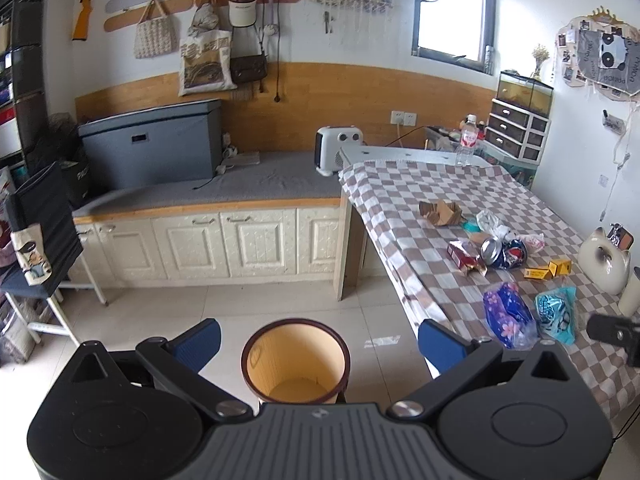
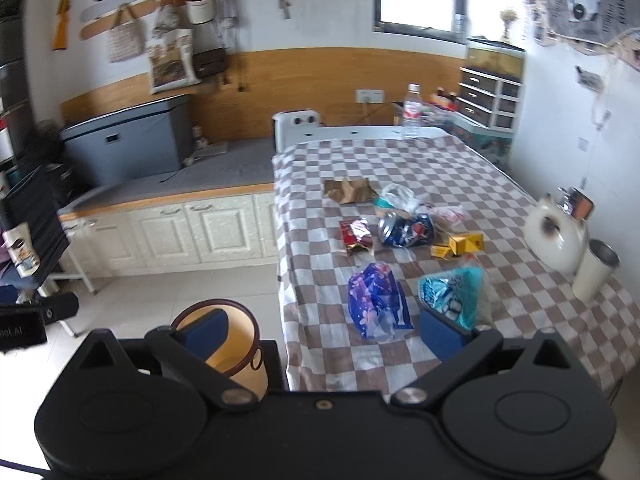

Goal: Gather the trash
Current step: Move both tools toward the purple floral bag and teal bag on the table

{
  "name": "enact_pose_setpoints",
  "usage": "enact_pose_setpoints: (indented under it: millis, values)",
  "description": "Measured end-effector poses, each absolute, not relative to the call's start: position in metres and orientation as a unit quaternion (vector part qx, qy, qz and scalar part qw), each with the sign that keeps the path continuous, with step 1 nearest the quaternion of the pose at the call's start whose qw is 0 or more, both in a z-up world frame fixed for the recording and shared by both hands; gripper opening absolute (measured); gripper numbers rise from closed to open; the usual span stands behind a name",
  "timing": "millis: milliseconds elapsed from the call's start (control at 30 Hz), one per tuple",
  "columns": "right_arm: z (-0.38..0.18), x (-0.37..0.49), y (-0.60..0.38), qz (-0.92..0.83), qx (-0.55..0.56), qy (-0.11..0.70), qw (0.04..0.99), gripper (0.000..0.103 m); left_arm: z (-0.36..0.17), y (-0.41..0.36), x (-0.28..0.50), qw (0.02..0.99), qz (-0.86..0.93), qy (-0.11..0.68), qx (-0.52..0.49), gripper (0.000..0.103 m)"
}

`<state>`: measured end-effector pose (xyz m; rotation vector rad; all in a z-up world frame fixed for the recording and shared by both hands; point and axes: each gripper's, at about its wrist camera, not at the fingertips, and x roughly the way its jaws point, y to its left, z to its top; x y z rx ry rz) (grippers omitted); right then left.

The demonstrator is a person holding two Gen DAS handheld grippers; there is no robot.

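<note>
On a checkered tablecloth (image 2: pixel 400 160), wrappers surround a crushed can (image 2: pixel 406 229); left gripper (image 1: pixel 318 342) and right gripper (image 2: pixel 324 334) gape wide, empty, near the bin (image 1: pixel 295 360).

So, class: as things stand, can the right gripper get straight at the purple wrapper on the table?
Probably yes. The right gripper is open and empty, and the purple wrapper lies just ahead near the table's edge, with nothing between them.

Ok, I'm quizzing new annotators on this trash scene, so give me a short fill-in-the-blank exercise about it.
1. The waste bin stands on the ____, beside the table.
2. The crushed can lies on a ____-patterned tablecloth.
3. Both the left gripper and the right gripper are ____, holding nothing.
4. The clear water bottle stands ____ at the table's far end.

Answers: floor; checked; open; upright
</note>
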<state>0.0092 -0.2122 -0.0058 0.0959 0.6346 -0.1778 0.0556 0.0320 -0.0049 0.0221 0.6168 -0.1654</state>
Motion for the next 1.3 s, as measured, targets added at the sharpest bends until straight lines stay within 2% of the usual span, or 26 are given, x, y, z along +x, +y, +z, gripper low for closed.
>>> enact_pose_setpoints:
  millis: [400,833,1067,1300]
  values:
    - [-0.011,0.010,-0.216,-0.155,0.066,0.312,0.935,0.103,-0.019,0.019,0.093,0.937,-0.135,0.321,0.000,0.103]
    - [-0.024,0.058,-0.362,-0.176,0.078,0.288,0.938,0.103,-0.021,-0.098,0.135,0.930,-0.113,0.350,-0.026,0.103]
    - [-0.059,0.097,-0.445,-0.112,0.106,0.336,0.929,0.103,-0.030,-0.169,0.142,0.915,-0.106,0.386,-0.049,0.103]
    - [-0.119,0.143,-0.476,-0.023,0.133,0.410,0.902,0.103,-0.041,-0.207,0.143,0.902,-0.099,0.416,-0.054,0.103]
